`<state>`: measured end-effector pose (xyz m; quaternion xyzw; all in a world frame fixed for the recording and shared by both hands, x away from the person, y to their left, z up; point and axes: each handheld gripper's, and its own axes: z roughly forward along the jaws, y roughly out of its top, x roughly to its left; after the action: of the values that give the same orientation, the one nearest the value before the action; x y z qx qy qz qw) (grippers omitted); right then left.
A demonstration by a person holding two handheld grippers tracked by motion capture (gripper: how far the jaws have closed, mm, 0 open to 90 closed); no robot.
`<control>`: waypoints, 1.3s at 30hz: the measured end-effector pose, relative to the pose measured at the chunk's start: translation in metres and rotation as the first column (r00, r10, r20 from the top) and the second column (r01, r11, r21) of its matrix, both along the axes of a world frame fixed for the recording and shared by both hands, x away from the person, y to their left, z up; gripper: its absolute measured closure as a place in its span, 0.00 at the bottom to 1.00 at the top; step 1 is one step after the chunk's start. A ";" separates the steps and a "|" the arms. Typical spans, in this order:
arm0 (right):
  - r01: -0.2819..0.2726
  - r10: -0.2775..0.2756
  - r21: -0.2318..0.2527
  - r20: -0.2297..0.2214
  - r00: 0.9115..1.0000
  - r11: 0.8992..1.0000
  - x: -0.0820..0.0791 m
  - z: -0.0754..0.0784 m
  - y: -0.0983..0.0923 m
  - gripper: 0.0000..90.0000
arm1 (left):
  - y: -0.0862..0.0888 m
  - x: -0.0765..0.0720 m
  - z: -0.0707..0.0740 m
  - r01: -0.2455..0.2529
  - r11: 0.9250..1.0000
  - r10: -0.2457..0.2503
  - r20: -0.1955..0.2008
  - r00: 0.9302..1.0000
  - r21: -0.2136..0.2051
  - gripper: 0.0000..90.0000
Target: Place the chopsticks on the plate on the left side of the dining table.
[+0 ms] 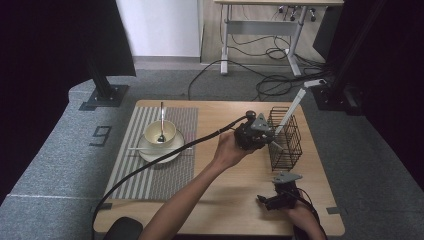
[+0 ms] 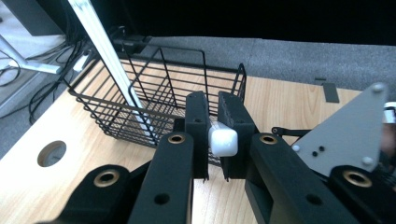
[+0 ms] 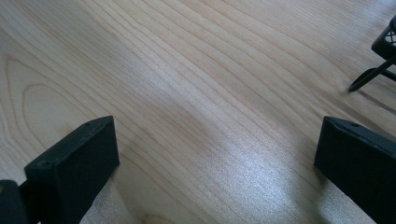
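Grey carpet [image 1: 45, 165] lay around my wooden desk [image 1: 235, 200]. Beyond my tool stood a white wall [image 1: 160, 27], a pale second table [image 1: 260, 25] over tangled cables [image 1: 270, 85], and black stands [image 1: 102, 92].

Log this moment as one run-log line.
left gripper: shut on white utensil handle, beside wire basket | right gripper: open, over table | bowl: on plate, spoon inside

Wire basket [image 1: 286, 137] walls the table's [image 1: 240, 185] right; bare wood lies before it
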<state>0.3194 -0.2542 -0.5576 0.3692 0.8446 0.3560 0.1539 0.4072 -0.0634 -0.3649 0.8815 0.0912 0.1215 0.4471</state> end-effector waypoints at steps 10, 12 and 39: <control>-0.005 0.005 0.002 -0.001 1.000 1.000 0.000 0.000 0.000 0.00 | 0.038 -0.003 0.028 0.000 0.999 0.000 -0.013 1.000 -0.036 0.92; -0.009 0.009 0.003 -0.002 1.000 1.000 0.001 0.000 0.000 0.00 | 0.047 -0.001 0.033 -0.004 0.999 0.003 -0.032 0.999 -0.048 0.92; -0.035 0.035 0.000 -0.005 0.999 0.999 0.003 0.001 -0.001 0.00 | 0.116 -0.011 0.048 -0.027 0.996 0.017 -0.114 0.993 -0.086 0.92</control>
<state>0.3224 -0.2554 -0.5570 0.3555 0.8512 0.3576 0.1455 0.3967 0.0529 -0.3171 0.8654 0.1314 0.0724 0.4781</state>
